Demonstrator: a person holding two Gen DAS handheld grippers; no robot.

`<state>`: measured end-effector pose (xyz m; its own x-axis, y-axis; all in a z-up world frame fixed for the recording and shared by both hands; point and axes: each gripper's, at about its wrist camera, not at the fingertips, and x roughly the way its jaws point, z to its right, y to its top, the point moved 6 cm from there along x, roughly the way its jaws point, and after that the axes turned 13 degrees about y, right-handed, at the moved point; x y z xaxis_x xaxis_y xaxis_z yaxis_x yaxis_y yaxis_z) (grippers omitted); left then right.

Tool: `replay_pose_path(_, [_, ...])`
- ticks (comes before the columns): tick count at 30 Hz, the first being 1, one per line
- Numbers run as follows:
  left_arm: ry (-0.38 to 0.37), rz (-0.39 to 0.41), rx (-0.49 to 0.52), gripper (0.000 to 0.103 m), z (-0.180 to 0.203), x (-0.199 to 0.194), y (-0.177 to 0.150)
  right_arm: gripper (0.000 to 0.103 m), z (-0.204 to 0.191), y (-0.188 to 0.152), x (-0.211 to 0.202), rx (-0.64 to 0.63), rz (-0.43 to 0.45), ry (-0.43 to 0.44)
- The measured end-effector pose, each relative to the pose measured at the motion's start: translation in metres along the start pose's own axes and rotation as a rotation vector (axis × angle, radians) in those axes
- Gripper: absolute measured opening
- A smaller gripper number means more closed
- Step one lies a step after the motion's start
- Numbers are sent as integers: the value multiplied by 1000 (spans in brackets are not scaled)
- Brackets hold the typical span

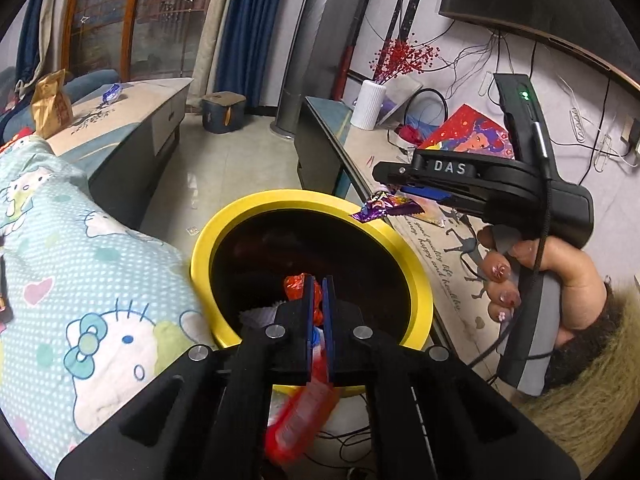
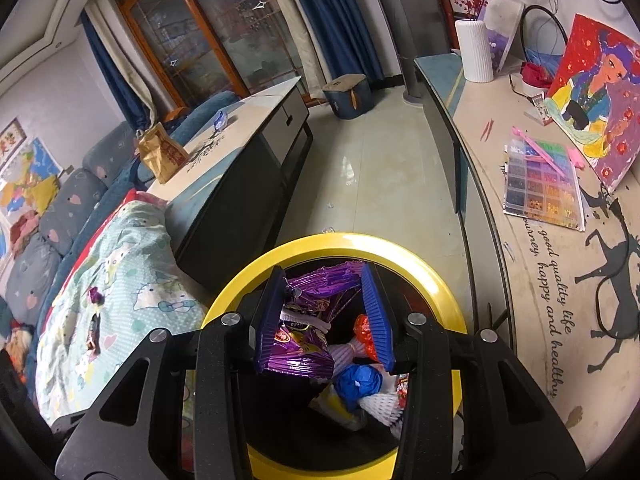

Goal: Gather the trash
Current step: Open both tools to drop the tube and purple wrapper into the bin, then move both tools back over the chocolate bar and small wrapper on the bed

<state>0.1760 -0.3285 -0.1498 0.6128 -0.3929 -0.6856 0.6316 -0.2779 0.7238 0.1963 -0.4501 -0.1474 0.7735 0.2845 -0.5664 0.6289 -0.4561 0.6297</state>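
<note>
A yellow-rimmed bin with a dark inside stands on the floor; it also shows in the right wrist view. My left gripper is shut on a red wrapper over the bin's near edge. My right gripper, seen from the side in the left wrist view, is partly open over the bin, and a purple wrapper hangs between its fingers; this wrapper also shows in the left wrist view. Several pieces of trash lie in the bin.
A Hello Kitty blanket lies left of the bin, with small wrappers on it. A coffee table holds a brown paper bag and a blue wrapper. A long side table on the right carries a bead box, painting and white vase.
</note>
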Motion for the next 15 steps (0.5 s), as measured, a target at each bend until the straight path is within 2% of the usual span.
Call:
replay_pose_path(3, [-21, 5, -19, 4, 0, 3, 8, 33, 3, 2, -2, 14, 9, 4])
replay_pose_path(7, [0, 22, -39, 8, -9, 4, 14, 33, 5, 1, 0, 22, -3, 21])
replay_pose_path(8, [7, 22, -48, 13, -12, 5, 14, 34, 5, -1, 2, 19, -15, 32])
replay_pose_path(10, [25, 24, -67, 45, -22, 5, 14, 35, 3, -5, 6, 11, -37, 40])
replay_pose_path(12, [38, 17, -88, 47, -31, 5, 12, 38, 0, -9, 11, 3, -67, 43])
replay_pose_path(13, [51, 18, -96, 51, -36, 5, 12, 39, -2, -10, 12, 1, -73, 44])
replay_pose_path(15, [72, 24, -108, 64, -45, 2, 11, 46, -5, -12, 14, -3, -79, 41])
